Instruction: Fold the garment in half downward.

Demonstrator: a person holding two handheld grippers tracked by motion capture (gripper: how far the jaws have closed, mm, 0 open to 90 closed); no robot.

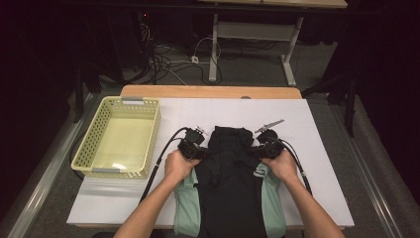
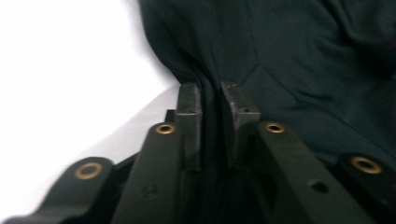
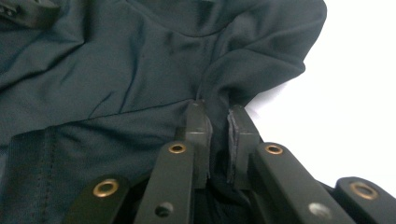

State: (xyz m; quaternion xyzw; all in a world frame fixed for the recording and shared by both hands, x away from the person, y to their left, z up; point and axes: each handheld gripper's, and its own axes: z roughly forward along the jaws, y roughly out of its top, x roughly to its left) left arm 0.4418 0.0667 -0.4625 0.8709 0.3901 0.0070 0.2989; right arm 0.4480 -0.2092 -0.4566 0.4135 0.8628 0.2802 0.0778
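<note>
From above, on the white desk (image 1: 322,148), we see a dark garment (image 1: 230,183) lying in the middle, running from mid-desk down to the near edge, with pale green cloth (image 1: 190,208) showing along both of its sides. Our left tongs (image 1: 200,148) grip the garment's left edge near its top, and our right tongs (image 1: 257,148) grip its right edge at about the same level, each held in one of our hands. To the left stands a yellow basket (image 1: 148,134) on the desk, well apart from the garment. Along the left tongs (image 2: 212,100) in their own view, the two black jaws stand close together with a fold of the garment (image 2: 303,60) pinched between the pads, the white desk (image 2: 70,70) bright on the left. Along the right tongs (image 3: 218,119) in their own view, the jaws are likewise drawn narrow, clamped on a bunched edge of the garment (image 3: 140,60), with the desk (image 3: 355,102) white to the right. In both views the cloth rises in a small ridge where the pads press it.
</note>
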